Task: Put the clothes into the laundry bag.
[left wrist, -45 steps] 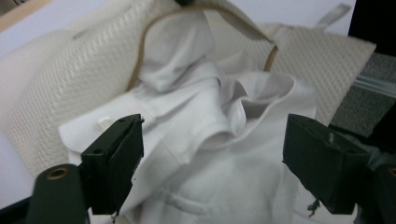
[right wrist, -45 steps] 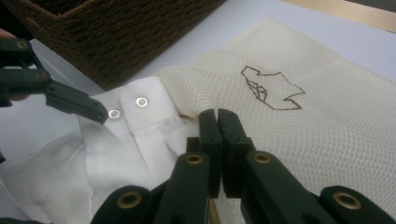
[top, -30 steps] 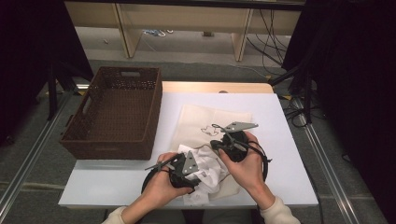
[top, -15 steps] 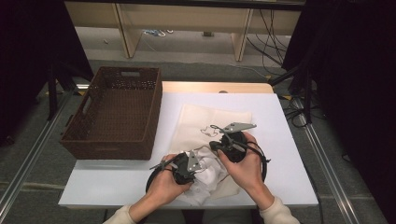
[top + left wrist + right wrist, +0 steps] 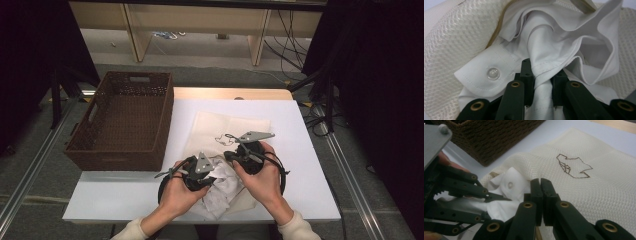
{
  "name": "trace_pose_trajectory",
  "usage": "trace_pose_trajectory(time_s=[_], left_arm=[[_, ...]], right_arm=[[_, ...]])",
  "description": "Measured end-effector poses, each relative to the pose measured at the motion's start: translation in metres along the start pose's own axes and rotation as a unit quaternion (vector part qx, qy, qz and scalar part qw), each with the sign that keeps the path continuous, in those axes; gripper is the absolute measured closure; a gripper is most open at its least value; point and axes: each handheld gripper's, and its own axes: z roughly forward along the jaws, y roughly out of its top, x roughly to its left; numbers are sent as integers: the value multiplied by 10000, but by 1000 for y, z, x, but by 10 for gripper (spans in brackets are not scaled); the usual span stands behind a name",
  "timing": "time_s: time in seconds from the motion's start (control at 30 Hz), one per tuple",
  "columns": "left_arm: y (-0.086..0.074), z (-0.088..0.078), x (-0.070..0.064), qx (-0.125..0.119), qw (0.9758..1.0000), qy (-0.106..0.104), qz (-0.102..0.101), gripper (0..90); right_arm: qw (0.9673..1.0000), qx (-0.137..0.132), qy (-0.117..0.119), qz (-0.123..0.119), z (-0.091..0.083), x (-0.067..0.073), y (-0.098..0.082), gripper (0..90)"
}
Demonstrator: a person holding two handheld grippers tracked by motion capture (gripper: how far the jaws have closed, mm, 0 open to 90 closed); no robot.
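Beside the wicker basket (image 5: 120,122) on the worktop (image 5: 300,130), the white shirt (image 5: 554,50) is half inside the mesh laundry bag (image 5: 227,127): the left gripper (image 5: 541,75), its jaws just closing, pinches shirt fabric, while the right gripper (image 5: 541,192), its jaws shut, pins the bag's edge; most stuffing remains.

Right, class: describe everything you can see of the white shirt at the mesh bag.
The white shirt is smooth woven cotton-like cloth, crumpled into folds at the open mouth of the cream mesh bag. A stitched cuff bears one clear button. The left gripper, whose jaws have just been closing, pinches a bunched fold. It lies near the table's front edge, beside the right gripper.
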Motion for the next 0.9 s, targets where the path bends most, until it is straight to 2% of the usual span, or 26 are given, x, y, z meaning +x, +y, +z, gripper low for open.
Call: trace_pose_trajectory(time_s=[0.03,0.1,0.13,0.17,0.2,0.23,0.37,0.43,0.47,0.53,0.57,0.67,0.7,0.73,0.77,0.8,0.83,0.87,0.9], left_arm=[[1,1,-1,-2,9999,36,-130,763],[4,5,1,-47,9998,61,-176,764],[6,7,2,-34,9998,83,-188,765],[8,8,4,-22,9999,86,-84,764],[8,11,3,-45,9997,113,-216,764],[10,14,3,-63,9996,145,-215,764],[15,19,1,-128,9994,212,-223,764],[17,16,-1,-150,9994,243,-205,765],[18,13,-2,-200,9993,229,-226,768],[21,6,-2,-299,9990,264,-205,775],[22,4,-2,-373,9987,264,-229,783],[23,2,0,-412,9987,274,-106,799],[22,4,-1,-396,9985,295,-227,801],[21,7,-1,-398,9986,262,-247,802],[20,10,0,-387,9986,265,-263,803],[20,14,1,-373,9987,292,-207,803],[19,18,1,-377,9982,316,-337,803],[19,22,3,-359,9984,339,-264,802],[19,26,3,-398,9980,326,-378,801]], right_arm=[[10000,-33,0,-31,0,0,0,900],[10000,-46,15,16,-1,1,1,900],[10000,-54,24,5,-2,1,1,900],[10000,-61,30,-54,-2,2,1,900],[9999,-11,47,102,-3,4,1,900],[10000,-45,46,-5,-3,3,1,900],[10000,-49,56,-9,-4,4,1,900],[9999,-68,87,-5,-4,4,1,900],[9999,-104,13,-93,-4,2,1,900],[9999,-81,116,-1,-5,2,2,900],[9998,-115,108,-96,-5,0,1,900],[9999,-96,97,-8,-6,3,2,900],[9999,-72,97,67,-7,5,2,900],[9999,-139,77,19,-6,6,2,900],[9999,-74,117,-43,-6,5,2,900],[9999,-42,122,46,-6,7,2,900],[9999,-48,86,-24,-5,6,2,900],[9999,-24,152,-12,-3,6,2,900],[9998,-28,157,-91,-2,5,1,900]])
